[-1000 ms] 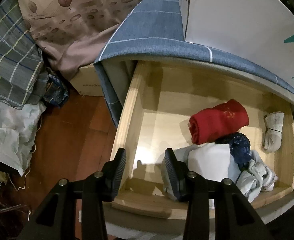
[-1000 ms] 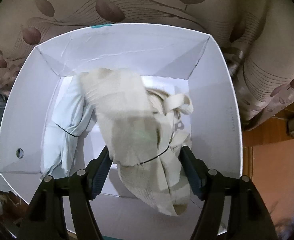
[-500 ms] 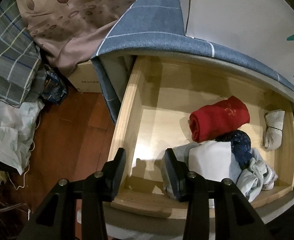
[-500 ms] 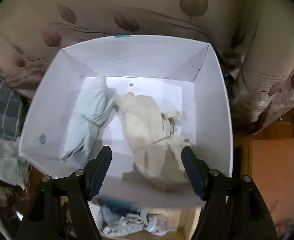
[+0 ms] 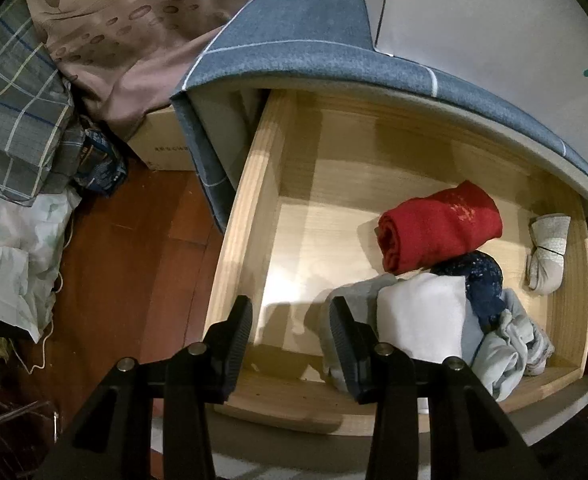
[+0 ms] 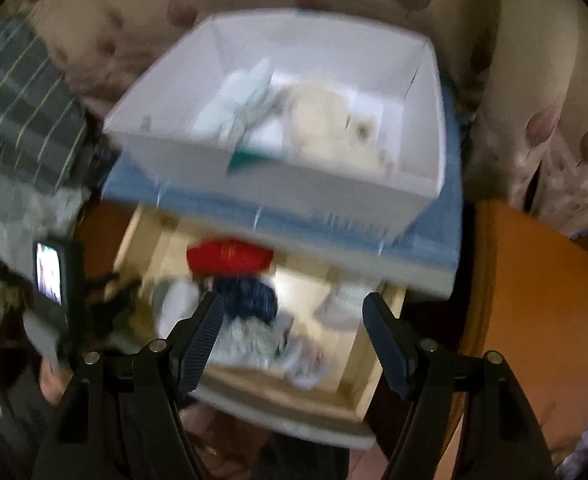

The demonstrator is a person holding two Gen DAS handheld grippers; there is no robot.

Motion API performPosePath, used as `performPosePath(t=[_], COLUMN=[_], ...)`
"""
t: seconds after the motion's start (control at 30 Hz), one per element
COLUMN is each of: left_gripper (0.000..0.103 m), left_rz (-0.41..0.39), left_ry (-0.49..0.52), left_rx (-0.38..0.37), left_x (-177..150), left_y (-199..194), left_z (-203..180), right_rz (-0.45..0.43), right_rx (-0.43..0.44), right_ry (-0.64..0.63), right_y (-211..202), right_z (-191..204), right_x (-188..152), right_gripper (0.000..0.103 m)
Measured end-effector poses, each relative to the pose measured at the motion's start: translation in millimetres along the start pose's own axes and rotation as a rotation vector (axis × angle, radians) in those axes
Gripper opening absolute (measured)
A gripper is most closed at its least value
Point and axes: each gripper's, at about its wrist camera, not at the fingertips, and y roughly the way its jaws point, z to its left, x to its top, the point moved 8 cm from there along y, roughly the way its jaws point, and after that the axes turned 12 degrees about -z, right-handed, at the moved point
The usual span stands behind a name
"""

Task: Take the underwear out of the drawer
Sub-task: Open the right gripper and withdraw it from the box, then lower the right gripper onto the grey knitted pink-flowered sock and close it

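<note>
The wooden drawer (image 5: 245,240) stands pulled out under a blue checked cloth (image 5: 302,28). At its right lie a red roll (image 5: 438,236), a dark blue piece (image 5: 482,280), a white folded piece (image 5: 422,320), a pale blue bundle (image 5: 510,344) and a beige roll (image 5: 546,256). My left gripper (image 5: 289,336) hangs open and empty over the drawer's bare front left corner. In the blurred right wrist view my right gripper (image 6: 294,320) is open and empty above the drawer's clothes (image 6: 249,296). The white box (image 6: 277,176) behind holds a cream garment (image 6: 326,128) and a pale blue one (image 6: 237,108).
The white box (image 5: 474,20) sits on the cloth-covered top above the drawer. Left of the drawer lie red-brown floor (image 5: 125,264), a cardboard box (image 5: 161,148), checked fabric (image 5: 13,112) and plastic bags (image 5: 9,264). A leaf-patterned curtain (image 6: 534,80) hangs behind. A small lit screen (image 6: 47,268) shows at the left.
The cream garment, between my right gripper's fingers a second ago, now lies in the white box. That gripper has drawn back over the drawer. The left gripper has hardly moved.
</note>
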Motion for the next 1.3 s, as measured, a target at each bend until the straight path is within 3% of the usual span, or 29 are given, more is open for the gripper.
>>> performPosePath(t=[0.3,0.53,0.97,1.3], left_gripper=[0.041,0.041,0.041,0.041], left_rz=[0.007,0.01,0.012,0.016], left_ry=[0.001,0.006,0.008,0.016], left_rx=[0.01,0.011,0.009,0.011], left_x=[0.2,-0.2,-1.0,-2.6], left_y=[1.7,1.5,2.7,2.8], left_z=[0.3,0.6,-0.9,-1.7], right_rz=[0.233,0.364,0.445,0.48], right_rx=[-0.008,-0.017,0.011,-0.052], right_ry=[0.004,0.039,0.064,0.121], right_y=[68.0,115.4,171.2,192.2], right_z=[-7.0,-18.2,-16.0,-33.8], right_x=[-87.7,-128.0,-156.4,-166.1], right_gripper=[0.068,0.057,0.056,0.054])
